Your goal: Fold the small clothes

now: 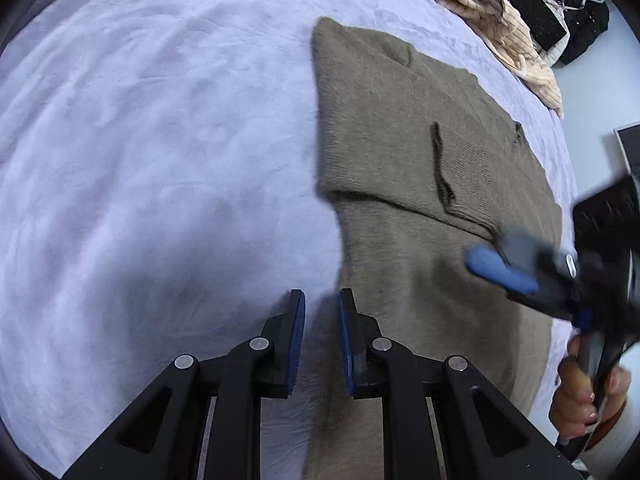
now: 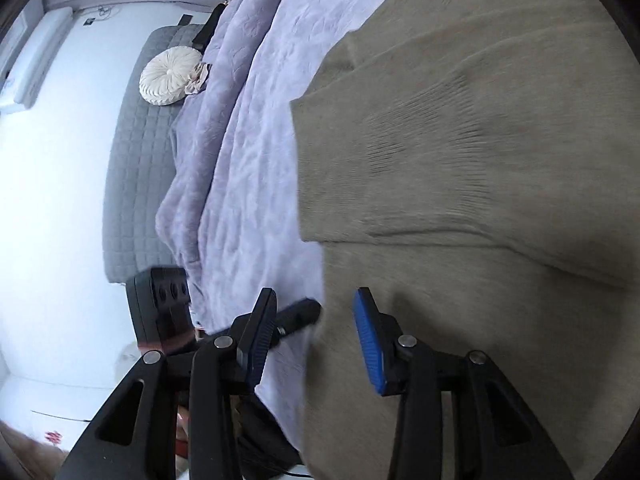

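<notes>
Covering the bed, a pale lavender quilted blanket (image 1: pixel 160 140) carries the fuzzy olive-brown knit sweater (image 1: pixel 420 160), partly folded, toward 2 o'clock in the left view. Over its edge the left gripper (image 1: pixel 322 312) hangs slightly parted, empty; the right gripper (image 2: pixel 316 304) gapes wider, empty.

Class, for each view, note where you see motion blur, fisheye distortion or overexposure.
Left wrist view: the right gripper is smeared by motion blur, and the lavender bedspread bulges with fisheye curvature. Right wrist view: the sweater knit streaks slightly, and the pale floor is washed out.
</notes>
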